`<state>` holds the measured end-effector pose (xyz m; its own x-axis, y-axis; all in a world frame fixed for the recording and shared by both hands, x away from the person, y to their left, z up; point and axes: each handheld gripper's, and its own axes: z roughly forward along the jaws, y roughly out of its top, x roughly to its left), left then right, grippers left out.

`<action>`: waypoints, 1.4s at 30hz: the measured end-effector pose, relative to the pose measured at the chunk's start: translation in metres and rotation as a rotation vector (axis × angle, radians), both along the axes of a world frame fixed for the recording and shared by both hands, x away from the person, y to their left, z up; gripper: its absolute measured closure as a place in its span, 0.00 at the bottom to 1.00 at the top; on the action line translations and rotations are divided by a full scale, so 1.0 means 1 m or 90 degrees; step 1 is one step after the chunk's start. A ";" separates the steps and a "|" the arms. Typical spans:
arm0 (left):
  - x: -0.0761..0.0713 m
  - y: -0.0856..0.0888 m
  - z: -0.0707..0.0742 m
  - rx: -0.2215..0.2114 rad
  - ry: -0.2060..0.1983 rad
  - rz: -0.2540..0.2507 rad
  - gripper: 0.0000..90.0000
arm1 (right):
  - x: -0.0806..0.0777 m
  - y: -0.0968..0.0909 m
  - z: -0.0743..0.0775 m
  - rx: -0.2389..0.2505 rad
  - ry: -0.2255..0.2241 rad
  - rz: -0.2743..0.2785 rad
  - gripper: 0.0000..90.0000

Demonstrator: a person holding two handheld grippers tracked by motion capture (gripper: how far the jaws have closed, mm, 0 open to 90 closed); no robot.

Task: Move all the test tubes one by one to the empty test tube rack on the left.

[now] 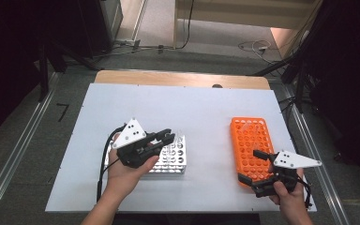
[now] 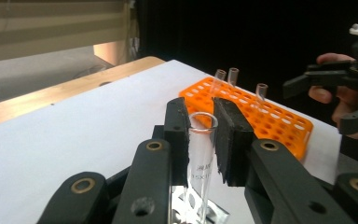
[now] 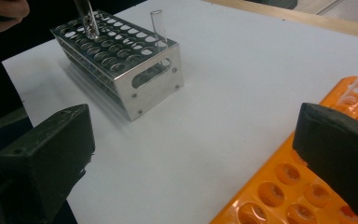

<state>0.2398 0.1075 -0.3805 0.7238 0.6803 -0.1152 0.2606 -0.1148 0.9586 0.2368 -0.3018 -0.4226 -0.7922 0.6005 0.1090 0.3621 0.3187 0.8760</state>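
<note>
Holding a clear glass tube (image 2: pixel 201 154) upright in the left gripper (image 2: pixel 201 135), jaws clamped on its upper part, rim just above the pads. Hanging with its lower end over the holes of the metal rack (image 3: pixel 135 70), which is sitting below the jaws on the white counter (image 1: pixel 201 112); in the right gripper view the tube's rounded tip (image 3: pixel 89 25) is showing just above the rack's top plate, whether touching it or not cannot be told. Standing in a far corner hole of that rack, a second glass tube (image 3: pixel 158 25). Beyond the left jaws, across bare counter, lying flat, an orange rack (image 2: pixel 256 114) with three tubes (image 2: pixel 233 74) standing in it. Hovering over the near end of the orange rack, the right gripper (image 1: pixel 255 166), jaws spread wide apart with nothing between them; one pad over the orange holes, the other over bare counter.
</note>
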 end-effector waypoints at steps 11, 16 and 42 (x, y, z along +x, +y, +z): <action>0.023 0.010 -0.005 -0.002 0.011 0.038 0.84 | 0.003 -0.018 0.001 0.012 -0.002 -0.028 0.00; 0.032 0.010 -0.007 -0.006 0.014 0.049 0.84 | 0.006 -0.027 0.000 0.014 0.002 -0.038 0.00; 0.062 -0.007 -0.026 -0.017 0.036 0.077 0.84 | 0.009 -0.046 0.001 0.023 0.000 -0.077 0.00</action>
<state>0.3014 0.1010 -0.4067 0.6288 0.7580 -0.1732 0.3245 -0.0535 0.9444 0.2457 -0.3478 -0.4220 -0.7138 0.6879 0.1319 0.3961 0.2412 0.8860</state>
